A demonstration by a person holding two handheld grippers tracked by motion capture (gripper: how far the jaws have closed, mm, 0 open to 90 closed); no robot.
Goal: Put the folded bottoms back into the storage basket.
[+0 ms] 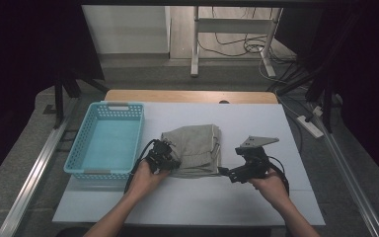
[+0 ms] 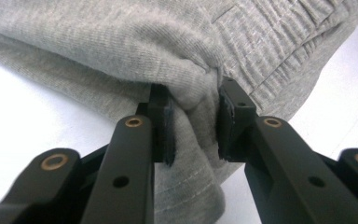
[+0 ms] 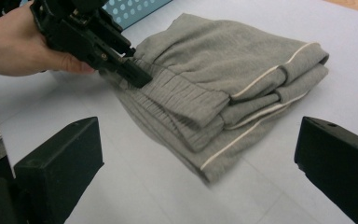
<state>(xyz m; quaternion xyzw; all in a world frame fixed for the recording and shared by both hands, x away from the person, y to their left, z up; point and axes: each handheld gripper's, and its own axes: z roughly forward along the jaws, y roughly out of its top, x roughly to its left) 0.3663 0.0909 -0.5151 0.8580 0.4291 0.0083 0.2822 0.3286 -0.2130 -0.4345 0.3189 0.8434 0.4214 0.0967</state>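
Folded grey garment (image 1: 193,149) lying mid-desk (image 1: 256,118) beside the blue basket (image 1: 107,143), pinched at its near-left edge by the left gripper (image 2: 195,116), right gripper (image 1: 225,172) just off its right corner, fingers (image 3: 60,161) spread wide.

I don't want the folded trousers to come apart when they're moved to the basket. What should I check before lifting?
1. Left gripper pinching the folded grey trousers: ok, cloth bunched between its pads.
2. Right gripper gripping the trousers: not ok, open, short of the near corner.
3. Fold neat: ok, layers stacked.
4. Blue basket has room: ok, nothing seen inside.
5. Grip catches every layer: cannot tell.
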